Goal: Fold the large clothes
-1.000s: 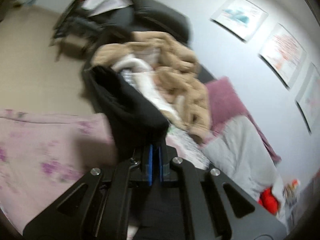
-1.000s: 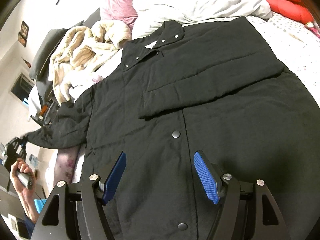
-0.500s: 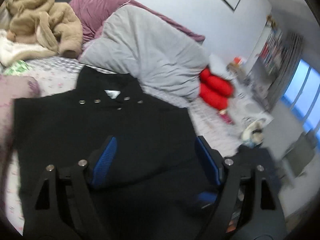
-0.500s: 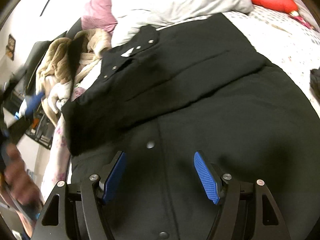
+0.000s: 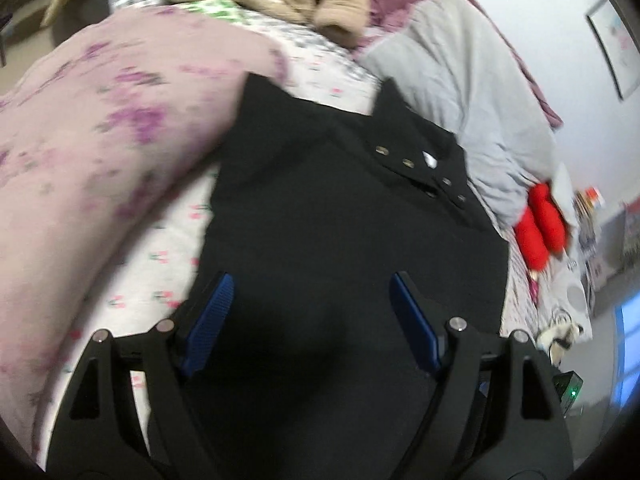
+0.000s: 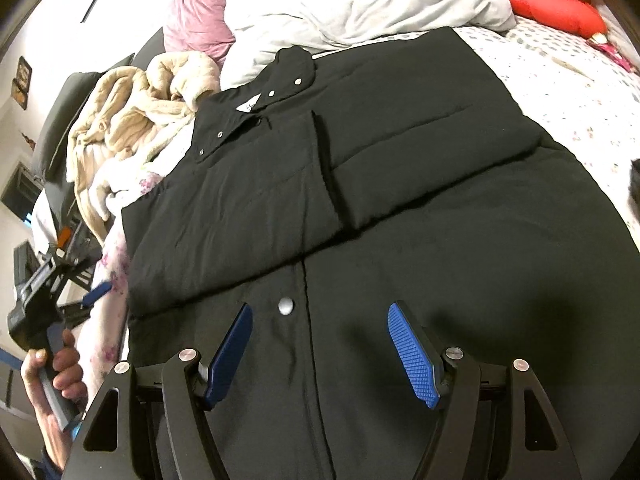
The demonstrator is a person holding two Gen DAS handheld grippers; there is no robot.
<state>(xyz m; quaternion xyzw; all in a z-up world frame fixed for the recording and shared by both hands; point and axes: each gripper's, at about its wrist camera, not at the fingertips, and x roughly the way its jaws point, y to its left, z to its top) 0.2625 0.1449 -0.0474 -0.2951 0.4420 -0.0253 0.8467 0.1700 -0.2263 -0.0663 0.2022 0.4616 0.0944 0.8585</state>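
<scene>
- A black jacket (image 6: 400,184) is laid flat on the bed (image 6: 580,92), with both sleeves folded across its chest.
- The right gripper (image 6: 320,344) is held above the jacket's lower front; its fingers (image 6: 412,356) are spread wide and nothing is held.
- The left gripper (image 5: 310,316) is also seen wide apart, empty, probably just over the jacket's left side, though this view is blurred.
- A beige fleece garment (image 6: 132,120) is piled beside the collar.

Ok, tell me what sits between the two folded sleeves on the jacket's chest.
Nothing lies there. In the right wrist view the left sleeve and right sleeve of the black jacket meet edge to edge at the centre, with only a narrow seam between.
</scene>
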